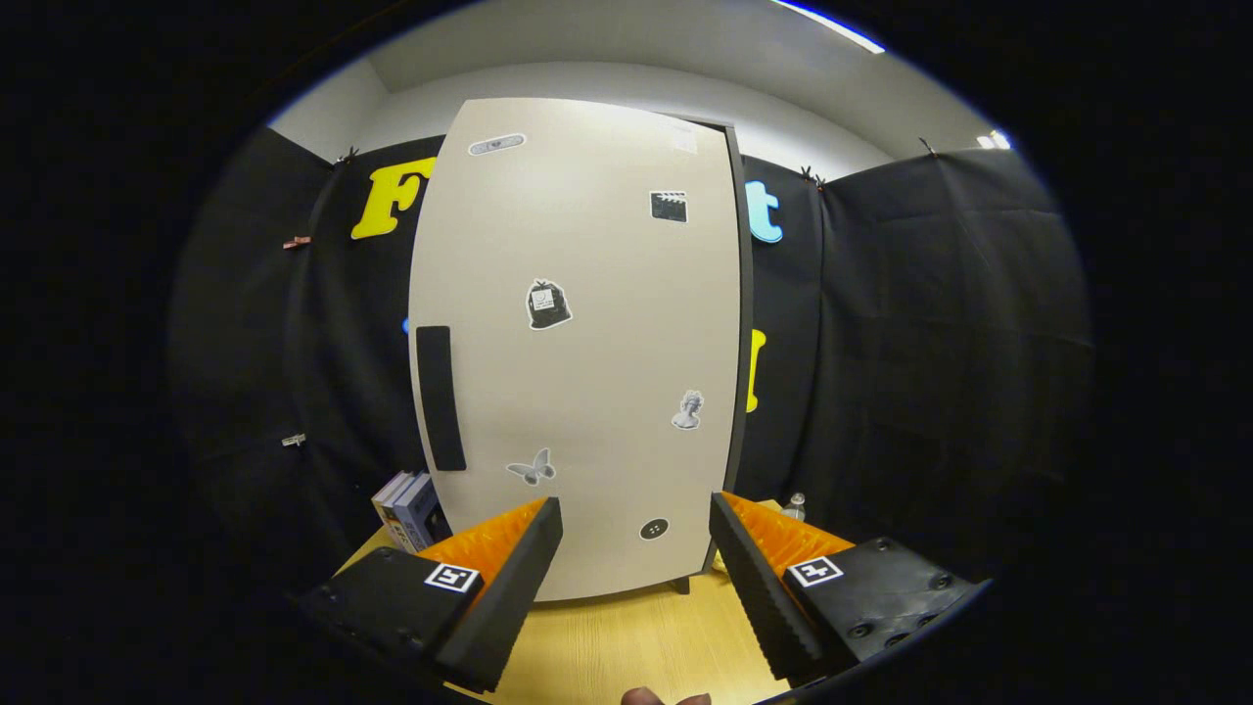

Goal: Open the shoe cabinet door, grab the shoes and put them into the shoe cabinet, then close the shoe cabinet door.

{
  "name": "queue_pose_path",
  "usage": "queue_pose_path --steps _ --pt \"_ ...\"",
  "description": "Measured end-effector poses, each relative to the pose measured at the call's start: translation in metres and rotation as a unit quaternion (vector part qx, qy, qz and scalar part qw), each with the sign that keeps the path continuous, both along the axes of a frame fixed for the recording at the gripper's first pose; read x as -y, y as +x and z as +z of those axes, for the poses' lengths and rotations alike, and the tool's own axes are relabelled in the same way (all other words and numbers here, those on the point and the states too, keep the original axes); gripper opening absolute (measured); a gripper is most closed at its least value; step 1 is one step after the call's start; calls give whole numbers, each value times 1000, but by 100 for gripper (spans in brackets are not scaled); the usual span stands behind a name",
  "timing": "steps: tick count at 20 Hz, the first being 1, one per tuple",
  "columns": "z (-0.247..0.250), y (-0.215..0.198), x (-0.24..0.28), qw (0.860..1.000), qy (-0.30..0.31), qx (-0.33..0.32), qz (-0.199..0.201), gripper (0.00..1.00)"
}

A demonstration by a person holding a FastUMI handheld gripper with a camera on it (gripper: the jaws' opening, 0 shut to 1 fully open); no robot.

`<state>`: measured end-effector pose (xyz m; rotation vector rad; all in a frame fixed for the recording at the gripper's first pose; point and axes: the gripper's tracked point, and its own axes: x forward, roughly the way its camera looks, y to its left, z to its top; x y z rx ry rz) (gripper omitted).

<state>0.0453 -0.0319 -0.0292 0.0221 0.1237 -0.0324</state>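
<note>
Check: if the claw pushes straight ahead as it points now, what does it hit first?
Most likely the closed shoe cabinet door, low on its panel near the round sticker. The claw is open with nothing between its fingers; only bare tabletop lies before the door. Exact gap unclear.

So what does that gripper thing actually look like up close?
The gripper is a two-pronged tool, open with nothing between its fingers. Each finger is a wedge with a ribbed, saw-toothed inner face, mounted on a dark block with small screws. Each block carries a square black-and-white printed tag.
</note>
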Motion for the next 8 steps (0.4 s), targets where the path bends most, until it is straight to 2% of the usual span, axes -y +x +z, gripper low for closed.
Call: queue_pose_path --steps 8 --pt "-1 -3 -1 1000 0 1 1 98"
